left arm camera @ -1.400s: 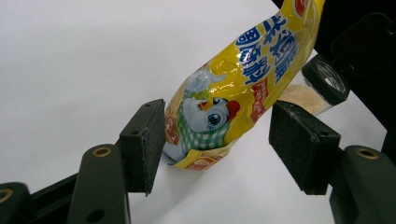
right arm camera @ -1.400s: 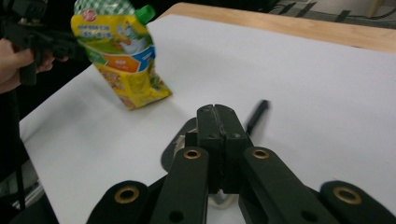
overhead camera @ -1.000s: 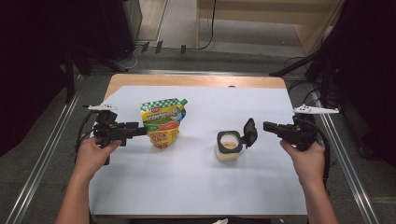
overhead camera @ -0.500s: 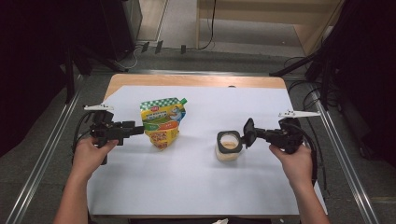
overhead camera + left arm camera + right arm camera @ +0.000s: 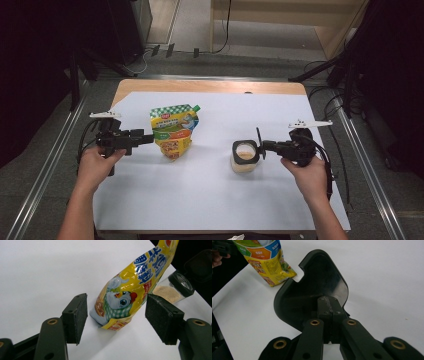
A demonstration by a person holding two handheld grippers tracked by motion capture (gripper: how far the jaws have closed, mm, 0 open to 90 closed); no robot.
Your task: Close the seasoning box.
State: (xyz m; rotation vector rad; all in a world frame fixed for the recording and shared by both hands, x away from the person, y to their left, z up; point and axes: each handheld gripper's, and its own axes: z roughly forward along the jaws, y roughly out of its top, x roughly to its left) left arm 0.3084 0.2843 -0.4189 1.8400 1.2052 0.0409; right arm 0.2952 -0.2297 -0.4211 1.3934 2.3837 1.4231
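Pouch (image 5: 126, 293) – glossy yellow, cartoon chicken | left tongs (image 5: 116, 317) released around it | right tongs (image 5: 329, 306) grasping black lid (image 5: 312, 293) – upright

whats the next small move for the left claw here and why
Probably ease the left claw forward and close it on the yellow pouch. Its pads stand open on either side of the pouch's lower end without pressing it. Meanwhile the right claw is shut on the jar's black flip lid, holding the jar open, seemingly ready for a refill.

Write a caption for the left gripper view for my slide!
Open left gripper facing the bottom of a yellow pouch, with a jar of powder behind.
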